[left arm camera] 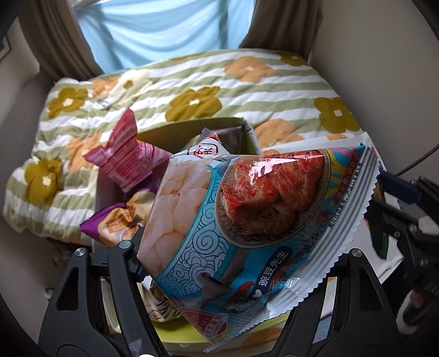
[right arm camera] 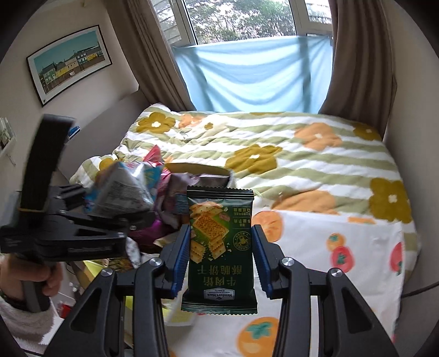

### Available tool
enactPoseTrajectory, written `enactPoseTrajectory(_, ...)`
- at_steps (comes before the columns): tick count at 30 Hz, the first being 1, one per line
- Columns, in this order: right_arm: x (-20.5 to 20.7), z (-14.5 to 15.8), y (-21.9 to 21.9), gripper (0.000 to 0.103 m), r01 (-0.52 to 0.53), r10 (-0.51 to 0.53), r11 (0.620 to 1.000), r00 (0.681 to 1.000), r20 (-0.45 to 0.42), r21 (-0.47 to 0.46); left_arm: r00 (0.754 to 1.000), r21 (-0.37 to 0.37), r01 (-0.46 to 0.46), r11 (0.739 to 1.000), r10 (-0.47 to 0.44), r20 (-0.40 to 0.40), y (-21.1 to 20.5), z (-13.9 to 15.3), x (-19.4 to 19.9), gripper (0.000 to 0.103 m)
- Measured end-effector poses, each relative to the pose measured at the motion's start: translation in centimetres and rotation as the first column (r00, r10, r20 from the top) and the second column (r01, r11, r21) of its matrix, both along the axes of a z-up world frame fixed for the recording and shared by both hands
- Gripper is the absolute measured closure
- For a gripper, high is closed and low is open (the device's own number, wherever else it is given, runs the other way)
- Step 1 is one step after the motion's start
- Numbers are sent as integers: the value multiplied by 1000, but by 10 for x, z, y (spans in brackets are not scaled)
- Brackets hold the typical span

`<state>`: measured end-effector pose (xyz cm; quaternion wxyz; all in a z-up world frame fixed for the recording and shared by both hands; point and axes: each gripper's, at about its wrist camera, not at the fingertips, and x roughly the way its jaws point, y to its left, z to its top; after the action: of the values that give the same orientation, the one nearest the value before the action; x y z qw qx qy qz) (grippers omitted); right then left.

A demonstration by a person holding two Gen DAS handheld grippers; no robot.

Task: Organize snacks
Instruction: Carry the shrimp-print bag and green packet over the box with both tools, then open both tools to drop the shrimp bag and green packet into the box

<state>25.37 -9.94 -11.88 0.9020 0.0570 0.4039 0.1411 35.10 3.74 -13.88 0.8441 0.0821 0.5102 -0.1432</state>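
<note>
Covering the bed (right arm camera: 301, 153), a flowered quilt (left arm camera: 192, 90).

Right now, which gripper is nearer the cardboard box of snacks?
Left. The left gripper, holding the shrimp chip bag, hangs right by the cardboard box. The right gripper, holding the green cracker pack, is off to its side.

Flowered quilt (right arm camera: 274, 153) beneath curtained window (right arm camera: 241, 19)
</note>
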Motion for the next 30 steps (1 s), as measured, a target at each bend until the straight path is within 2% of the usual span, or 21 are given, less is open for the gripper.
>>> enactPoseTrajectory(3, 0, -4, 13, 63, 20, -20, 1000, 1000, -24, 10, 998, -65, 31, 997, -35, -60, 12, -8, 10, 25)
enactPoseTrajectory(7, -5, -8, 31, 63, 55, -56, 998, 998, -42, -7, 996, -74, 81, 994, -83, -35, 26, -4, 8, 9)
enactPoseTrajectory(14, -20, -21, 53, 63, 153, -153, 988, 986, -71, -19, 993, -133, 114, 984, -114, 8, 59, 13, -3, 8)
enactPoseTrajectory(20, -34, -20, 76, 63, 175, -177, 984, 981, -78, -33, 996, -110, 74, 991, -68, 56, 93, 23, -24, 8)
enactPoseTrajectory(25, -29, -25, 88, 62, 176, -174, 984, 982, -72, 12, 997, -101, 21, 995, -14, 69, 113, 25, -36, 8)
enactPoseTrajectory(27, -25, -30, 91, 54, 185, -182, 982, 980, -78, 32, 997, -99, 7, 995, 0, 76, 121, 25, -42, 8)
enactPoseTrajectory(28, -25, -32, 92, 41, 192, -189, 981, 978, -83, 35, 997, -97, 1, 995, 7, 79, 125, 25, -45, 8)
enactPoseTrajectory(29, -26, -33, 93, 22, 204, -201, 978, 976, -88, 36, 997, -92, -7, 996, 14, 82, 129, 24, -48, 8)
enactPoseTrajectory(30, -27, -34, 93, 14, 212, -209, 977, 974, -88, 36, 996, -85, -15, 996, 22, 84, 132, 21, -50, 8)
